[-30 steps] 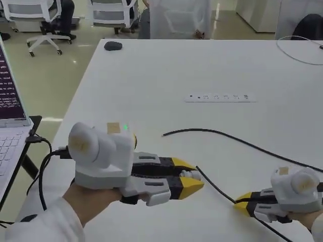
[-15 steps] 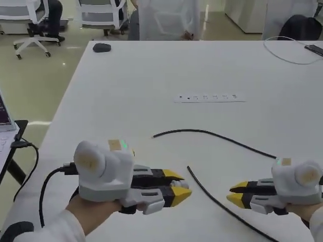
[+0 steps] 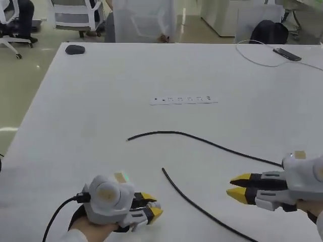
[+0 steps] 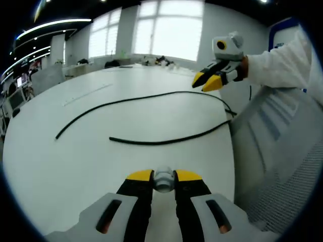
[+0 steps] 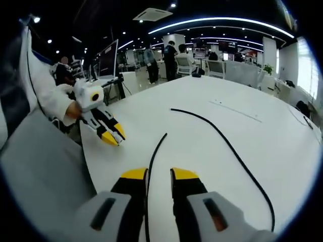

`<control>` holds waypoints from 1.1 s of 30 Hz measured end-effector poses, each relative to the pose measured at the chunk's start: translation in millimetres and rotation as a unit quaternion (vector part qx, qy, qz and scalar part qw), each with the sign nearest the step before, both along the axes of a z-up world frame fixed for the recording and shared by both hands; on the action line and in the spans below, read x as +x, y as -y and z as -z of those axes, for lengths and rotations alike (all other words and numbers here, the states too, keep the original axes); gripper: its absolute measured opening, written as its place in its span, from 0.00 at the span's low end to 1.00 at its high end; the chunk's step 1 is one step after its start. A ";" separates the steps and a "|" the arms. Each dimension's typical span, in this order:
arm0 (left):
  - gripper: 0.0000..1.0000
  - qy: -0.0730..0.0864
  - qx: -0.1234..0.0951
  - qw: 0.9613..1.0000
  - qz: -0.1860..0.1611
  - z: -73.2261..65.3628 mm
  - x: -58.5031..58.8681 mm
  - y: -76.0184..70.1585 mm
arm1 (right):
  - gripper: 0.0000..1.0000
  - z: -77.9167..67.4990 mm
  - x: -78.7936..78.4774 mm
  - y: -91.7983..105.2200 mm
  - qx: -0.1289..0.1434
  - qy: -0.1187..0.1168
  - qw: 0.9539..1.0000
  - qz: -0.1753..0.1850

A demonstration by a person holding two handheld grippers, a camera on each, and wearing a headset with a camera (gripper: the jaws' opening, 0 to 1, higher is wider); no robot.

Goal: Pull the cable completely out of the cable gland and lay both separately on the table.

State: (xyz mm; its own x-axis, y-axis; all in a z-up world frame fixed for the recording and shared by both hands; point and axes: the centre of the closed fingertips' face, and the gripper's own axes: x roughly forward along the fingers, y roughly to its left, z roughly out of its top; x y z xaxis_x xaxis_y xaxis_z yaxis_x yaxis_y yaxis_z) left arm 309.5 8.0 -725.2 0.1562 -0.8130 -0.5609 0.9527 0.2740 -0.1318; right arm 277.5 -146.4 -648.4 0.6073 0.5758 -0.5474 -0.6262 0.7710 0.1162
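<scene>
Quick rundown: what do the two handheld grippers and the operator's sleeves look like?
The left gripper and right gripper match: light grey bodies, black jaws with yellow tips, and a small tan square on top. The two gripper views show a dark orange slot on each grey jaw cover. A black lead runs from the left one's rear. The person's sleeves are white.

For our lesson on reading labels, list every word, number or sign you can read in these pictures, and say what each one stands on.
No text can be read.
Marks on the power strip: too small to read.
Displays on the screens across the office: blurred.
The cable gland in the left gripper: no marking visible.
</scene>
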 end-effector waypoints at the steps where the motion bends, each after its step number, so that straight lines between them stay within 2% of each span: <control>1: 0.17 -0.001 0.002 1.000 -0.002 4.8 0.6 0.5 | 0.18 -4.2 -3.2 4.5 0.002 0.004 1.000 0.008; 5: 0.17 0.000 0.014 1.000 -0.002 16.1 -0.4 2.1 | 0.18 -5.6 -10.5 19.8 0.004 0.009 1.000 0.029; 9: 0.17 -0.001 0.023 1.000 -0.002 25.1 -1.2 2.6 | 0.19 -4.1 -18.4 23.6 0.007 0.004 0.999 0.043; 18: 0.17 -0.002 0.024 1.000 -0.015 29.5 0.4 0.5 | 0.22 -5.9 -20.3 31.1 0.018 0.001 0.998 0.059; 21: 0.21 0.009 0.019 0.999 -0.026 22.5 5.0 0.1 | 0.27 -10.0 -22.2 33.6 0.023 -0.002 0.998 0.061; 25: 0.26 0.014 0.007 0.999 -0.035 4.9 8.6 -3.0 | 0.34 -16.1 -25.8 42.3 0.021 0.001 0.998 0.060; 27: 0.34 0.013 -0.004 0.999 -0.046 -6.5 10.0 -6.2 | 0.40 -20.6 -27.9 47.7 0.026 0.003 0.998 0.063; 29: 0.39 0.018 -0.012 0.998 -0.054 -18.0 10.2 -11.4 | 0.44 -22.7 -30.5 55.5 0.027 -0.002 0.997 0.069; 32: 0.39 0.017 -0.025 0.996 -0.079 -35.3 12.2 -21.4 | 0.47 -23.7 -36.9 69.8 0.019 -0.011 0.997 0.078; 33: 0.40 0.018 -0.034 0.995 -0.090 -44.9 12.6 -25.7 | 0.47 -25.1 -39.5 76.4 0.020 -0.014 0.996 0.083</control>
State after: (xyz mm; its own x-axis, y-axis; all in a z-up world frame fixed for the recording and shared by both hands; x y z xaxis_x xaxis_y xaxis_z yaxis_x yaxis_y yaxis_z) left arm 322.0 33.7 -680.3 0.3223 -0.8054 -0.4975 0.8931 0.4329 -0.1222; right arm 238.0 -222.8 -623.3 0.6810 0.4897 -0.5444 -0.4862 0.8584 0.1640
